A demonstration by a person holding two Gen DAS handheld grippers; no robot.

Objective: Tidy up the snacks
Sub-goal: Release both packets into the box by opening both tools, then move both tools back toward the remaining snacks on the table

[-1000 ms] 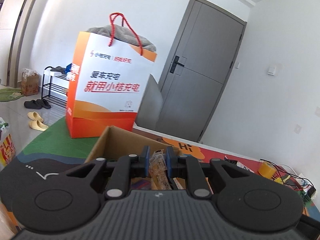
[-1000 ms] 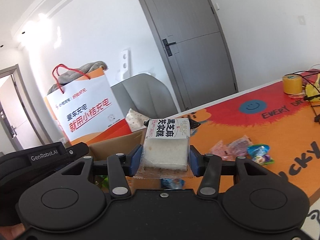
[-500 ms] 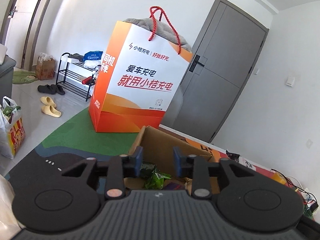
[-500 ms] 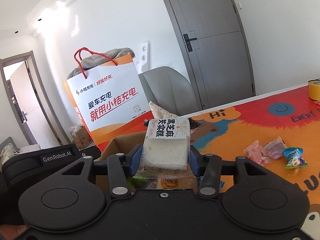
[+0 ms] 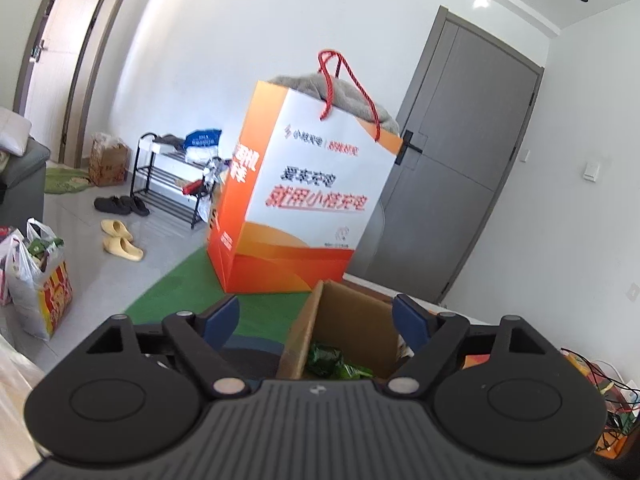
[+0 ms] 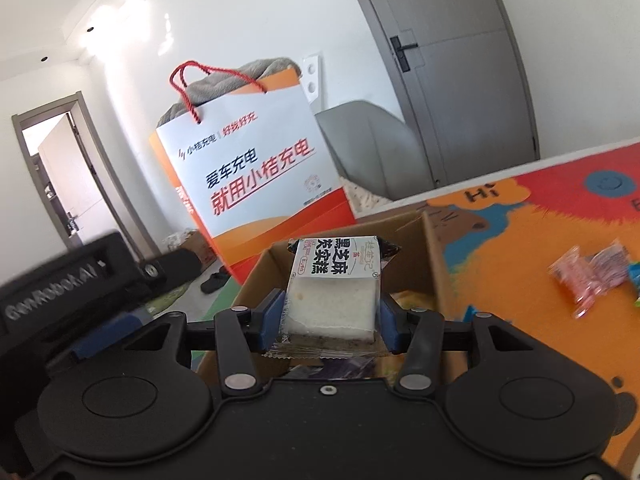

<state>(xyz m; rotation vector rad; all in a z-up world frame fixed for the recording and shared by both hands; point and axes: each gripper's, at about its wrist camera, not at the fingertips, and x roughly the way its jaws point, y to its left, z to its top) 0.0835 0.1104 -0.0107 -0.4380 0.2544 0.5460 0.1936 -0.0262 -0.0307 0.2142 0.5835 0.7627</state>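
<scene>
Lower centre: box [image 5: 352,324] contents half hidden behind left gripper [image 5: 316,316], just spread, empty; right gripper [image 6: 330,316] pinching cake [image 6: 334,296]; orange mat [image 6: 520,248].

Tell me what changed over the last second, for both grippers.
The left gripper had a wrapped snack between its fingers a second ago; its jaws have just been opening and now stand wide with nothing between them, over the cardboard box. The right gripper has swung towards that box, which now lies under its fingers. Unchanged: it stays shut on the white cake packet, and the orange bag stands behind the box.
</scene>
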